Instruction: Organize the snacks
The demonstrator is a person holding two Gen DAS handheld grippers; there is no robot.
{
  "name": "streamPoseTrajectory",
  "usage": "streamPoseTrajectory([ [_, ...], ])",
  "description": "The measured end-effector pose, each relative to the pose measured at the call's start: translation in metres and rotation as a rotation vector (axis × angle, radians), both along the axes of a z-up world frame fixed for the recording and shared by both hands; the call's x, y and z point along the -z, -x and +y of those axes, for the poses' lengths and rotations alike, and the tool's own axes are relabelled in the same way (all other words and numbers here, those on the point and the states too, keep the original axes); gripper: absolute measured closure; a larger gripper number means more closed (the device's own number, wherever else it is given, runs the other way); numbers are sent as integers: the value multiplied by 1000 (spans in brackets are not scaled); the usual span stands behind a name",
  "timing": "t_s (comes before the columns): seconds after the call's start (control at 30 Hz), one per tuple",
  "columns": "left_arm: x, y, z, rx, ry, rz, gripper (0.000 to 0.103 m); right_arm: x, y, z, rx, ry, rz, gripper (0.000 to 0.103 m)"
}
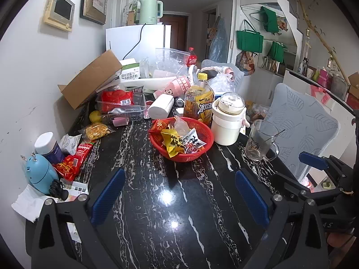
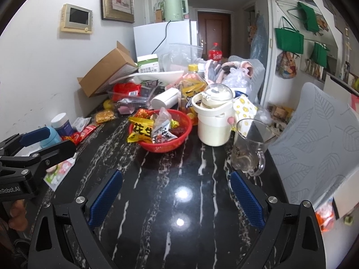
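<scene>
The red basket sits at the centre of the left wrist view and slightly left of centre in the right wrist view, on the black marble table. It holds several snack packets, among them a yellow packet at its left rim and a white packet to the right. More snacks lie outside it at the left of the frame: a red packet near the wall and a clear bag of yellow snacks above it. The table top is glossy with white veining and shows two light reflections in the lower centre. Just right of the basket stands a white lidded jug, and further right a glass mug near the table edge. Behind the basket stand a yellow-capped drink bottle and a clear plastic box containing red packaging. An open cardboard box leans against the white wall in the upper left. A white fridge with a green kettle on top occupies the upper centre; green bags hang on the wall at the upper right. The left gripper is spread wide and holds nothing, low in the frame over bare table. The right gripper is likewise spread wide and holds nothing.
</scene>
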State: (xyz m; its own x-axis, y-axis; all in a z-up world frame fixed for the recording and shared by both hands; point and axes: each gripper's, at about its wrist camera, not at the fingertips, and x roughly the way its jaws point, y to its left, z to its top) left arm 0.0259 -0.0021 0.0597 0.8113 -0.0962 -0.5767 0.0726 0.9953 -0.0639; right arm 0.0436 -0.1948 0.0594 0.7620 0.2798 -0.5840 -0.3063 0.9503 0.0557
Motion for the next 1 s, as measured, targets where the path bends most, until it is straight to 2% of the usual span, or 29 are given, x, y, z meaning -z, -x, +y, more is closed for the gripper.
streamPoseTrajectory([
  [0.63,6,-1,-14,36,-56,9,3,4,1,-10,63,4,23,5],
  [1.0,11,1,-23,52,-59,29,3,10,5,-18,77,5,39,5],
])
